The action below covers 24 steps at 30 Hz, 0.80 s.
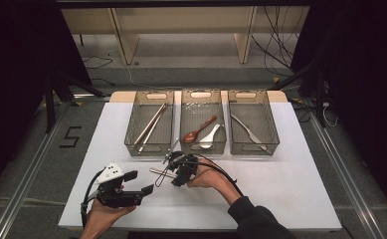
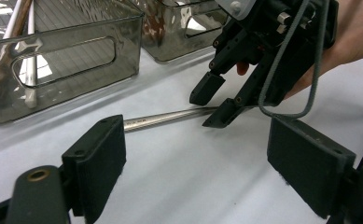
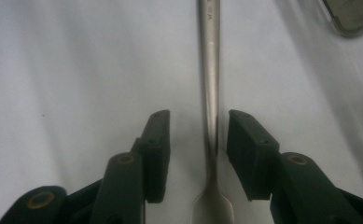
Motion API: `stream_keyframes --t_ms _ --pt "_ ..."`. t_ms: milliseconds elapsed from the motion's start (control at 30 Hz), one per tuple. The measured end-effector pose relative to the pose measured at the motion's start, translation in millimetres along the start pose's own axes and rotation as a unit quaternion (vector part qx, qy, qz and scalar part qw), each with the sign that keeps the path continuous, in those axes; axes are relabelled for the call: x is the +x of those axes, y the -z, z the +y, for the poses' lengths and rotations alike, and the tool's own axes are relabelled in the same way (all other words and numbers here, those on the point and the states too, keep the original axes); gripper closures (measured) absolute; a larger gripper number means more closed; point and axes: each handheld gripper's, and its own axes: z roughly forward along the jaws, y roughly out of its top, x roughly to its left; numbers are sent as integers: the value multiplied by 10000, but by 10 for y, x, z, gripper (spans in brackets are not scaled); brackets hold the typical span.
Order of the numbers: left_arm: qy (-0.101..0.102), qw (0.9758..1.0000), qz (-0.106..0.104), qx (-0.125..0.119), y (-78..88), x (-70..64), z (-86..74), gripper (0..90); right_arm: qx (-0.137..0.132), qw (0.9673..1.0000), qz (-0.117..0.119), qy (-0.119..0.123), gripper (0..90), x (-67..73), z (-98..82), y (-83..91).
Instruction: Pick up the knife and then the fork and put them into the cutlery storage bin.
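At the lower left of the high view the left tongs (image 1: pixel 146 185) hover wide and empty. Just right of them the right tongs (image 3: pixel 198 149) straddle the metal utensil's handle (image 3: pixel 210 84) on the table (image 1: pixel 290 184), half-narrowed but not yet pinching (a pickup, likely). Beyond stand three bins (image 1: pixel 131 137), sorted cutlery inside.

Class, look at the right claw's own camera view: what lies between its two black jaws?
A metal utensil handle runs straight up the gap between the jaws of the right claw, lying on the white table. The pads stand apart from it on both sides.
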Motion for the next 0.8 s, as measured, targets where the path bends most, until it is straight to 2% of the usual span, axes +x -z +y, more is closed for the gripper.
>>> stream_keyframes --t_ms 100,167,200,500,567,600,800 --pt "-1 10000 4 -3 -2 0 -1 192 46 10000 -55 1 649 -17 -4 -7" --pt "2 10000 4 -4 -3 -1 -1 192 41 9999 -60 -82 673 -18 -1 -5" --pt "0 10000 4 -6 -3 -1 -1 192 60 10000 -73 -20 685 -29 0 -5" --pt "0 10000 4 1 -3 1 -2 192 179 9997 -165 -34 760 -37 37 -10" --pt "-1 10000 4 1 -3 1 -2 192 209 9996 -158 -90 774 -42 44 -12" --pt "1 10000 1 6 -3 1 -2 192 240 9996 -159 -20 776 -51 47 -11" --pt "4 10000 -6 7 -1 -4 -1 192 312 9994 -150 -16 822 -57 68 -15"
